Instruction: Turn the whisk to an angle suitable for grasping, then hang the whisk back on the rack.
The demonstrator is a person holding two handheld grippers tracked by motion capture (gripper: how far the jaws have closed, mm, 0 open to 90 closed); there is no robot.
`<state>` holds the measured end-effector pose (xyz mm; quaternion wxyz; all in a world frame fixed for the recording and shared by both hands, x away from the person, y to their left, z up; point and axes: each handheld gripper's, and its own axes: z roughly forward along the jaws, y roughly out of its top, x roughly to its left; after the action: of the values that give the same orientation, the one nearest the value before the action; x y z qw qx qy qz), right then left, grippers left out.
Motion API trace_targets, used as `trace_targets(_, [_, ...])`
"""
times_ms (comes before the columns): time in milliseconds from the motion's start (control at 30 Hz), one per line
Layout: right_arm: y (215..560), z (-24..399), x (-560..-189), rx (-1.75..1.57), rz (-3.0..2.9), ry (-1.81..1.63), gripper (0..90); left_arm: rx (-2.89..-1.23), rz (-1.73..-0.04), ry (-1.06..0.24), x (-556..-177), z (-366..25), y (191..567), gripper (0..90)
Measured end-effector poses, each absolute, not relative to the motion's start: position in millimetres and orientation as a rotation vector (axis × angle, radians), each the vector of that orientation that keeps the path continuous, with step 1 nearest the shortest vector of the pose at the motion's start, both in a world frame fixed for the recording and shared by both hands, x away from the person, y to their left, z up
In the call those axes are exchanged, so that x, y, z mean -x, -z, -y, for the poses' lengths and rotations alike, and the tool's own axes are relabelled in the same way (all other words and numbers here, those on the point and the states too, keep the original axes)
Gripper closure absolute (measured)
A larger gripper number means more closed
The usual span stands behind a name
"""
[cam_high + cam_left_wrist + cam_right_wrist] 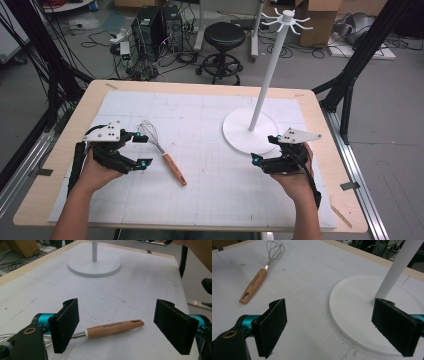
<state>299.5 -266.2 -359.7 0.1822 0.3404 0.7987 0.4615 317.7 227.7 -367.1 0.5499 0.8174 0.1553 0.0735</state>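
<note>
A wire whisk [162, 155] with a wooden handle lies flat on the white mat, left of centre. My left gripper [144, 150] hovers just left of it, open, jaws wide apart. In the left gripper view the whisk's handle [113, 328] lies on the mat below and between the jaws of the left gripper [117, 317], touched by neither. My right gripper [264, 149] is open too, holding nothing, at the near edge of a white hanger stand [250, 131]. In the right gripper view the right gripper [329, 320] frames the stand's round base [354, 310], with the whisk [258, 281] farther off.
The stand's thin pole [267, 75] rises to a ring of hooks [286, 20]. The white mat [215, 195] covers most of the wooden table [90, 95]. A black stool [225, 40], computers and cables stand on the floor beyond the far edge.
</note>
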Motion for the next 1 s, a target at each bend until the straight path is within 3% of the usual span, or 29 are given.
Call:
trace_targets(300, [360, 266, -300, -0.953, -2.257, -1.3, 11.8, -1.853, -0.373, -0.188, -317, -236, 363, 20.5])
trace_targets(533, [360, 266, -300, -0.943, -2.258, -1.298, 11.8, -1.822, -0.418, -0.218, -319, -243, 363, 13.4])
trace_targets(1000, [358, 268, -298, -0.947, -2.251, -1.309, 11.8, -1.773, -0.422, -0.194, -324, -245, 369, 12.2])
